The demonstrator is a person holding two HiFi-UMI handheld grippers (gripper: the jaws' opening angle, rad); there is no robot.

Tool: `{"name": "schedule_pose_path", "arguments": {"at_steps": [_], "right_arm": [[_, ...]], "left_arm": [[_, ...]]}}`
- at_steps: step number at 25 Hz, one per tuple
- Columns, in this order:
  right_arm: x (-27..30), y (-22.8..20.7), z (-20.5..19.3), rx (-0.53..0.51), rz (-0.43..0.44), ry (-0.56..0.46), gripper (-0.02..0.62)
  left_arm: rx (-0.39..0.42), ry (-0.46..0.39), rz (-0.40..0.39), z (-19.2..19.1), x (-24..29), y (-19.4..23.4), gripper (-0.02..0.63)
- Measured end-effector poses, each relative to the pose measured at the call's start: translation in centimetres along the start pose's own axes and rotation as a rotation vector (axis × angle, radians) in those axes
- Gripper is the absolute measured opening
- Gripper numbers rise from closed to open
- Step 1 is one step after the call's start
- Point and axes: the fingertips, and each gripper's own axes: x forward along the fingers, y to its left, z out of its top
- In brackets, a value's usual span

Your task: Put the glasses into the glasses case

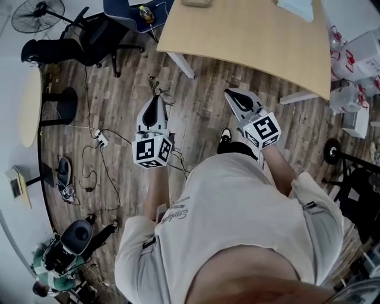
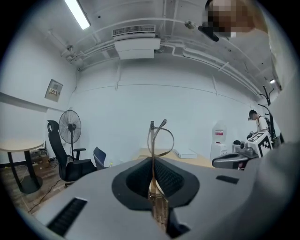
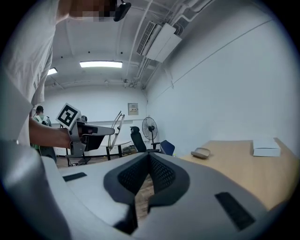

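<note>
My left gripper [image 2: 152, 160] is shut on the thin metal-rimmed glasses [image 2: 160, 138], which stick up edge-on from between its jaws. The right gripper view shows that same gripper [image 3: 92, 131] from the side, with the glasses [image 3: 115, 128] pointing up out of it. My right gripper [image 3: 149, 157] is shut with nothing in it. Both are held in the air over the wooden floor, left gripper [image 1: 155, 101] and right gripper [image 1: 233, 95] side by side, short of the table. The grey glasses case [image 3: 202, 152] lies closed on the wooden table [image 3: 234, 166], also visible as the case [image 1: 197, 3] at its far edge.
A white box [image 3: 266, 146] sits on the table [image 1: 249, 32]. Cables and a power strip [image 1: 101, 139] lie on the floor to the left. Office chairs [image 1: 89, 38], a fan [image 1: 37, 15] and a small round table [image 1: 29, 107] stand on the left; water bottles [image 1: 347, 98] are on the right.
</note>
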Motion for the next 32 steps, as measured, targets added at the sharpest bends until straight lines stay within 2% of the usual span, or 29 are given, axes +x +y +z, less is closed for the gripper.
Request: {"name": "schedule_pose_path", "arguments": {"at_steps": [8,12,17,21,25,28,32], "right_arm": [[4.8,-2.8,-0.8,-0.011,0.067,0.043,-0.005],[6.0,-3.5,-2.0,0.001,0.069,0.08,-0.005],[7.9,-3.3,-3.3,0.012,0.05,0.121,-0.005],[10.9,-3.5,-2.4,0.0,0.013,0.124,-0.005],[15.1,-4.6,-0.8,0.011,-0.024,0.123,-0.005],[19.2,-5.2,0.9,-0.024,-0.035,0.113,-0.005],[23.3,-6.1,1.9,-0.02,-0.09,0.097,-0.005]], "left_arm": [[-0.092,0.029,0.051,-1.6,3.6,2.3,0.021],[-0.123,0.04,0.068,-2.2,4.6,3.7,0.021],[-0.11,0.046,0.061,-2.5,5.6,6.5,0.023],[-0.109,0.039,0.032,-2.6,7.6,9.3,0.021],[-0.074,0.008,-0.001,-0.5,10.5,12.2,0.022],[-0.069,-0.019,-0.028,1.1,13.3,15.3,0.023],[-0.083,0.001,-0.097,1.3,16.7,18.8,0.022]]}}
